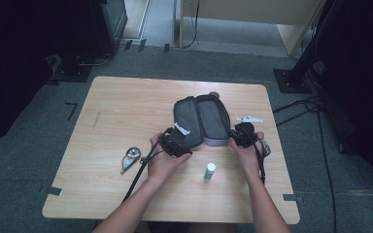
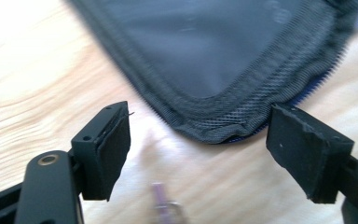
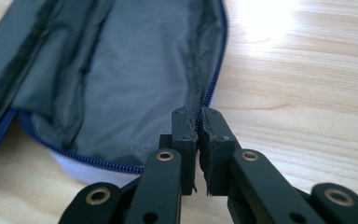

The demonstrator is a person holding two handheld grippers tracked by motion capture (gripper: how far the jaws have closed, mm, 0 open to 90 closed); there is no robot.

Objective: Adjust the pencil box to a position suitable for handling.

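Note:
An open dark grey pouch [image 1: 201,119] with a blue zip lies spread flat in the middle of the wooden table [image 1: 121,102]. My left gripper [image 1: 175,143] sits at its near left corner. In the left gripper view the jaws stand wide open [image 2: 200,119], either side of the pouch's rounded mesh corner [image 2: 223,60], gripping nothing. My right gripper [image 1: 243,133] is at the pouch's near right edge. In the right gripper view its jaws [image 3: 198,116] are shut on the pouch's zip rim, with the grey lining [image 3: 121,84] spread out beyond.
A small white bottle with a green cap [image 1: 210,171] stands between the two forearms. A silver tool [image 1: 131,158] lies to the left, and a white strip [image 1: 249,119] right of the pouch. A small purple metal piece [image 2: 165,207] lies between the left jaws.

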